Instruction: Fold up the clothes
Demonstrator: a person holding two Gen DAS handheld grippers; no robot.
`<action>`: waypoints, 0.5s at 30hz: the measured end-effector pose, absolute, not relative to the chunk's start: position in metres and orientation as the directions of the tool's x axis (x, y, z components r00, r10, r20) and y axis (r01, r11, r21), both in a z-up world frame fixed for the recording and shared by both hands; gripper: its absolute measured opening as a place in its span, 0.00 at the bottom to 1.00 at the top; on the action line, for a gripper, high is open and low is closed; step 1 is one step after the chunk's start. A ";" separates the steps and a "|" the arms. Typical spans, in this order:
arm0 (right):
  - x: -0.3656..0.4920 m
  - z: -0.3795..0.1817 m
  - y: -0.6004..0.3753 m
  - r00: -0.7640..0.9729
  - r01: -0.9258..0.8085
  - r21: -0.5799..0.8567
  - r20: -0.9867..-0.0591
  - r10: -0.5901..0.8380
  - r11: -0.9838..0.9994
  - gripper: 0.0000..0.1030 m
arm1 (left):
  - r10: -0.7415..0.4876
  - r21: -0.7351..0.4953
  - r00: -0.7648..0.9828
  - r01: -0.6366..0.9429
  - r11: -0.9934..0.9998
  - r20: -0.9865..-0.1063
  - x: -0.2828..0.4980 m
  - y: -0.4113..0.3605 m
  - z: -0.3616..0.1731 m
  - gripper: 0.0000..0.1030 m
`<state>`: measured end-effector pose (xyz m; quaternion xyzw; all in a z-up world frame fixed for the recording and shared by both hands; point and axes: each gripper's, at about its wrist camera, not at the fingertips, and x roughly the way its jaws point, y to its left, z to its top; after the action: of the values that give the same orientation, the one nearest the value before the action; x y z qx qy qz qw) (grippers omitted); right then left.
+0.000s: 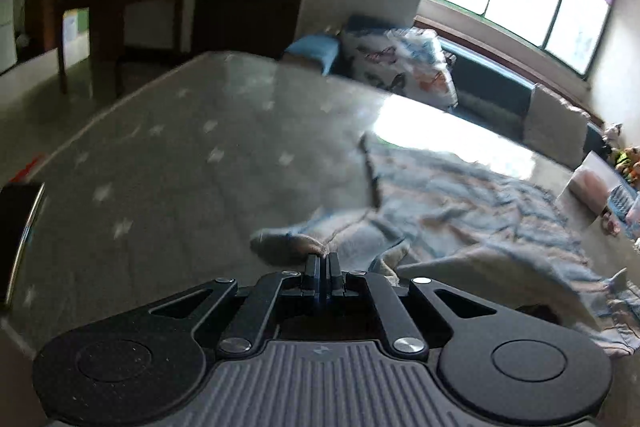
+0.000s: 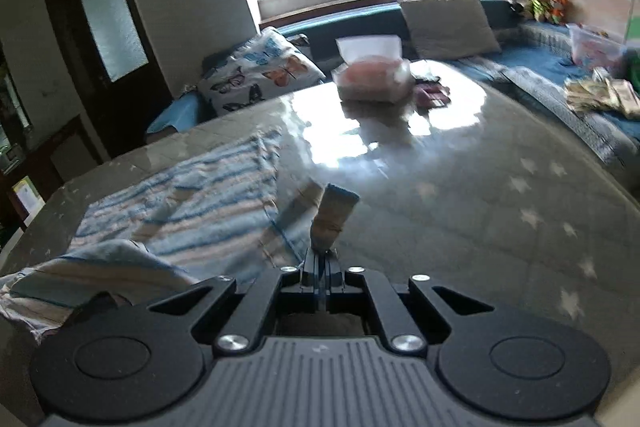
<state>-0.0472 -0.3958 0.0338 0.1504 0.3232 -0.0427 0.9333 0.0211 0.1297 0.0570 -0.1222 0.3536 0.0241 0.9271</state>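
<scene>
— Two hand-held grippers, any writing on them?
— None legible; both views are blurred.
— Where is the blue-and-pink striped cloth garment (image 1: 472,211)?
— Spread on the glossy grey star-patterned surface (image 1: 160,163). The left hand-held gripper (image 1: 322,261) has its jaws pressed together on a pale corner of it. The right hand-held gripper (image 2: 322,255) is clamped on a beige cuff, the rest lying to its left.

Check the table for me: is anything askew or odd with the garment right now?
Nothing damaged or spilled. The striped garment lies rumpled, not flat, with one edge bunched near the table edge. Both the left gripper and right gripper are shut on parts of it, which fits mid-fold. Both views are motion-blurred.
</scene>
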 end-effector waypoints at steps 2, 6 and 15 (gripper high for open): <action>-0.056 0.026 -0.400 0.768 0.204 0.252 -0.641 0.005 0.946 0.02 | -0.039 -0.216 0.726 -0.153 0.964 -0.686 0.020 0.137 0.048 0.03; -0.059 0.014 -0.409 0.739 0.240 0.249 -0.674 -0.011 0.938 0.02 | -0.028 -0.200 0.698 -0.166 0.966 -0.715 0.013 0.139 0.035 0.05; -0.041 0.005 -0.413 0.728 0.259 0.213 -0.684 -0.046 0.942 0.27 | 0.043 -0.140 0.705 -0.200 0.970 -0.708 0.000 0.147 0.040 0.28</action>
<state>-0.0410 -0.4133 0.0051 0.1483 0.3592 -0.0829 0.9177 0.0002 0.1468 0.0405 -0.1035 0.3784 0.0661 0.9174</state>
